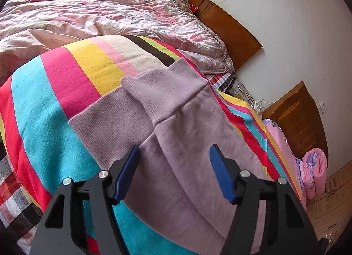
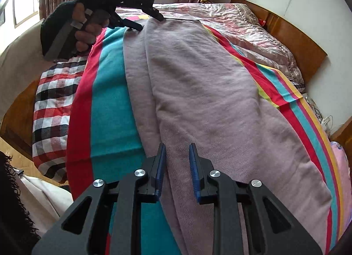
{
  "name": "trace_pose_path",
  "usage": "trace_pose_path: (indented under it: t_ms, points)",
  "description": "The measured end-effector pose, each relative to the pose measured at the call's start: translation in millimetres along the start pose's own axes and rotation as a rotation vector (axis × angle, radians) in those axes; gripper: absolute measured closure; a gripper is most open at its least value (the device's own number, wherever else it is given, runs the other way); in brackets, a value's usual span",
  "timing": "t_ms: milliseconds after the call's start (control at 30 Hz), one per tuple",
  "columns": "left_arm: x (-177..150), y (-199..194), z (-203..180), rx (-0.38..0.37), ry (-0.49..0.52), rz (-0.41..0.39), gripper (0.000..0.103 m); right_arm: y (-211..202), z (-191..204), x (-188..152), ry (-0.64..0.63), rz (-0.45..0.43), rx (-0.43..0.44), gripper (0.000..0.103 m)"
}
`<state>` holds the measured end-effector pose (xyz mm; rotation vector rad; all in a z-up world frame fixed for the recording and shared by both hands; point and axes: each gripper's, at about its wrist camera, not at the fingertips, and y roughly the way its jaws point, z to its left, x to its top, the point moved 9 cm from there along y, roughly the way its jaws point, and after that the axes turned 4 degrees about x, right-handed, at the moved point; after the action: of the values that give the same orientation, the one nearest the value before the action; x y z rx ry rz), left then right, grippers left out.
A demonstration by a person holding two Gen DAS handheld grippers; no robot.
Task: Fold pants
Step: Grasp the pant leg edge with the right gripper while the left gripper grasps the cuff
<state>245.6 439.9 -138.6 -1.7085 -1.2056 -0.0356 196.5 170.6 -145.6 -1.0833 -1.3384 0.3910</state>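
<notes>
Both grippers tilt down over the lilac fleece pants [image 2: 209, 92], lying lengthwise on the striped blanket [image 2: 112, 111]. Left gripper [image 1: 173, 162] hovers half-open near the ribbed cuffs [image 1: 167, 94]; right gripper [image 2: 177, 162] is narrow (nothing pinched) over the soft knit.

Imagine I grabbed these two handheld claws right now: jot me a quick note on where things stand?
Left gripper: jaws apart, over the pants near the ribbed cuffs, not pinching.
Right gripper: jaws narrow, cloth between them at the other end; whether the pads press is unclear.
The pants lie lengthwise, legs stacked, on the striped blanket.
Done: legs laid together. Left: grip both ends, fold across.
</notes>
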Motion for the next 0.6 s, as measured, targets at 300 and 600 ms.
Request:
trace_pose_path:
  t_ms: [300,600]
  points:
    - [-1.8,-0.7,-1.6,0.007,0.012,0.004,0.036,0.4,9.4,-9.3,-0.102,0.032,-0.075,0.081]
    - [-2.1,-7.0,-1.5,-0.018,-0.005,-0.010,0.036,-2.6,10.3,-4.4,-0.167,-0.010,-0.150,0.098]
